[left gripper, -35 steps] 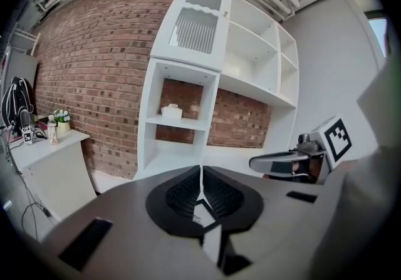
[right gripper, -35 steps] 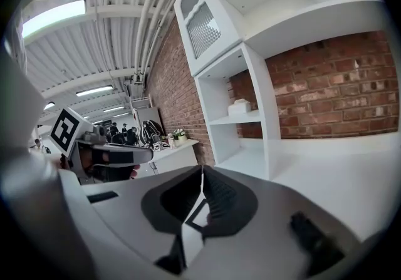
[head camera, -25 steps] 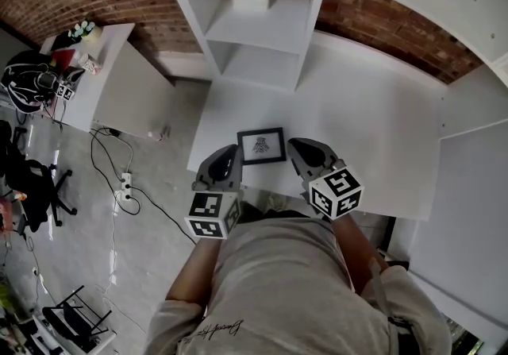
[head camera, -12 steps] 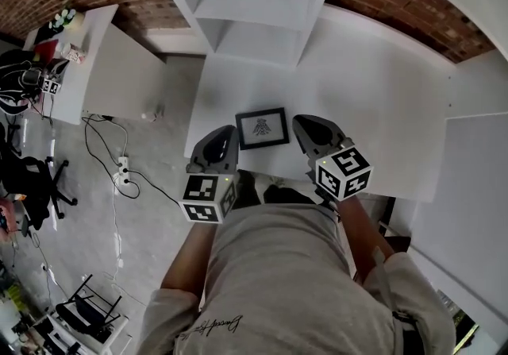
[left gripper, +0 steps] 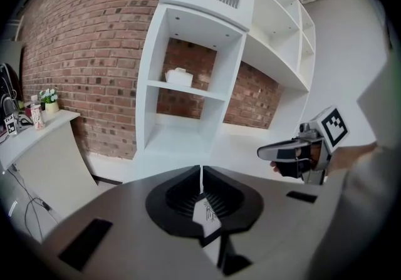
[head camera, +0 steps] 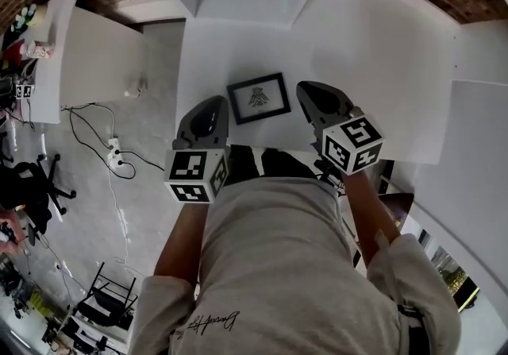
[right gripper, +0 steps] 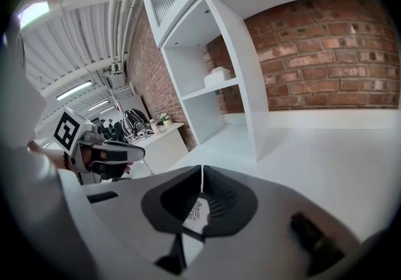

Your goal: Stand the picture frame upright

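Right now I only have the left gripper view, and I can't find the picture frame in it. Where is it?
Observer: The head view shows the picture frame lying flat, face up, on the white table, between the left gripper and the right gripper.
Operator: Is the right gripper holding anything?
Observer: No. Its own view shows its jaws together with nothing between them.
Operator: Does either gripper touch the frame?
Observer: In the head view both tips closely flank its side edges; whether they touch cannot be told.
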Demonstrator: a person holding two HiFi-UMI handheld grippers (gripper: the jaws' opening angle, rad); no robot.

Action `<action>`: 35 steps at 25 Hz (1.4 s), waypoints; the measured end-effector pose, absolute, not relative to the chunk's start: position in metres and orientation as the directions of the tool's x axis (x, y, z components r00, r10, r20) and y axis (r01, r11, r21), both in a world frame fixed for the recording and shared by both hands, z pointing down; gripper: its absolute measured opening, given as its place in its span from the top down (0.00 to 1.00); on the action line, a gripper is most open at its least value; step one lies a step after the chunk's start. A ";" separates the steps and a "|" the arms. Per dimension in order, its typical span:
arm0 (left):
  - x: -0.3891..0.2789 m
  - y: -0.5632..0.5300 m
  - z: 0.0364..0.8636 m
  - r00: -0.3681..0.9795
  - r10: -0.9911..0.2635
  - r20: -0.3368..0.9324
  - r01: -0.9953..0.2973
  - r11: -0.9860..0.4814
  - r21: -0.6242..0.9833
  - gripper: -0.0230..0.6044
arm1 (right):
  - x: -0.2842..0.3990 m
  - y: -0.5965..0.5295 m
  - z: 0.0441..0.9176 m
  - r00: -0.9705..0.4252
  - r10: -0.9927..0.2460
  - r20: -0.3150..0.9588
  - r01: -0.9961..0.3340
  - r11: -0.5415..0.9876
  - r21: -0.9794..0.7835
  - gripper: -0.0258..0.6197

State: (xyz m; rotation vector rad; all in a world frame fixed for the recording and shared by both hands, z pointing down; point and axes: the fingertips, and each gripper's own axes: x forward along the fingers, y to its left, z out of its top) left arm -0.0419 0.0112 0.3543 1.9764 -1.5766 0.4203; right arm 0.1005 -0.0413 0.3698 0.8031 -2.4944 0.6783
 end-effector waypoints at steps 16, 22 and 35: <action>-0.044 0.020 0.417 0.278 -0.723 0.632 -0.952 -0.118 0.283 0.92 | 0.108 -0.034 0.425 -0.698 -0.374 0.610 -0.654 0.681 -0.331 0.91; -0.044 0.022 0.430 0.268 -0.713 0.648 -0.954 -0.100 0.284 0.92 | 0.107 -0.033 0.439 -0.700 -0.359 0.617 -0.648 0.683 -0.338 0.91; -0.044 0.028 0.464 0.266 -0.667 0.696 -0.953 -0.074 0.294 0.92 | 0.098 -0.036 0.469 -0.694 -0.317 0.647 -0.620 0.720 -0.312 0.91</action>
